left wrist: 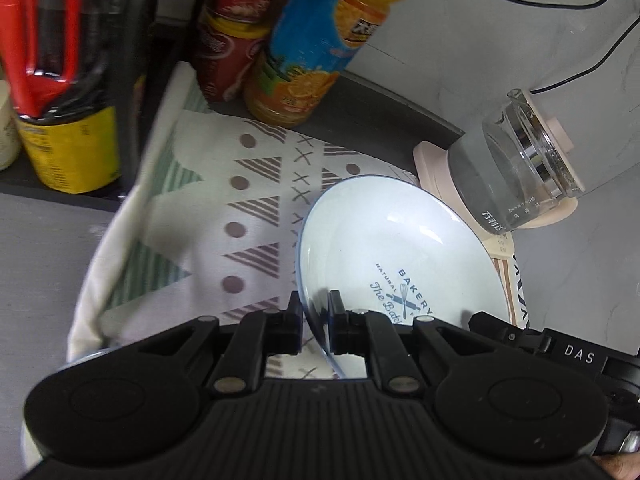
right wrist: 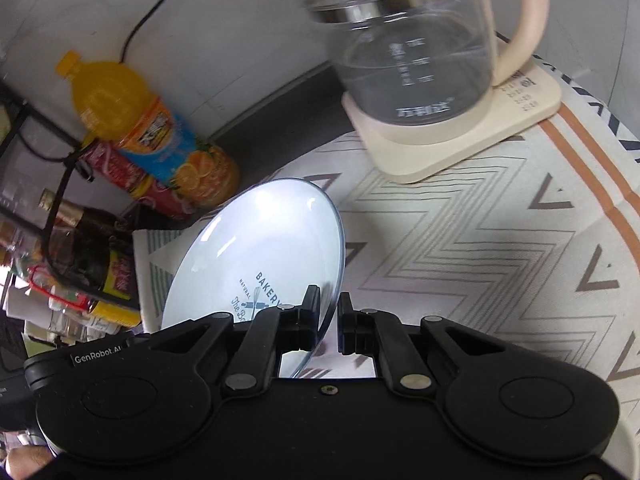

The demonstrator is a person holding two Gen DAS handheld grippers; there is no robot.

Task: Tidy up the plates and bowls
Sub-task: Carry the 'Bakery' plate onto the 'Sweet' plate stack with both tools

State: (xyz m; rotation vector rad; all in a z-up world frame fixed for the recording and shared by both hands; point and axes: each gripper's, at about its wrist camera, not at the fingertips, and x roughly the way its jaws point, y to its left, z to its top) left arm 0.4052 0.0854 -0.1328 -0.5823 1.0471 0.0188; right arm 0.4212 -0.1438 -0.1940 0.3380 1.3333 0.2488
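Observation:
A pale blue plate (left wrist: pixel 400 248) with a "BAKERY" print is held tilted above the patterned cloth. My left gripper (left wrist: pixel 316 308) is shut on its near left rim. In the right wrist view the same plate (right wrist: pixel 260 240) stands tilted at centre left. My right gripper (right wrist: pixel 329 308) straddles its right rim: the left finger touches the plate, while a small gap shows at the right finger. The left gripper body (right wrist: pixel 100 356) shows at the plate's far side.
A glass kettle (right wrist: pixel 412 52) on a cream base (right wrist: pixel 452 136) stands at the back right. An orange juice bottle (left wrist: pixel 320 40), a red can (left wrist: pixel 236 28) and a dark sauce bottle (left wrist: pixel 64 80) stand at the back left. Patterned cloths (right wrist: pixel 480 240) cover the table.

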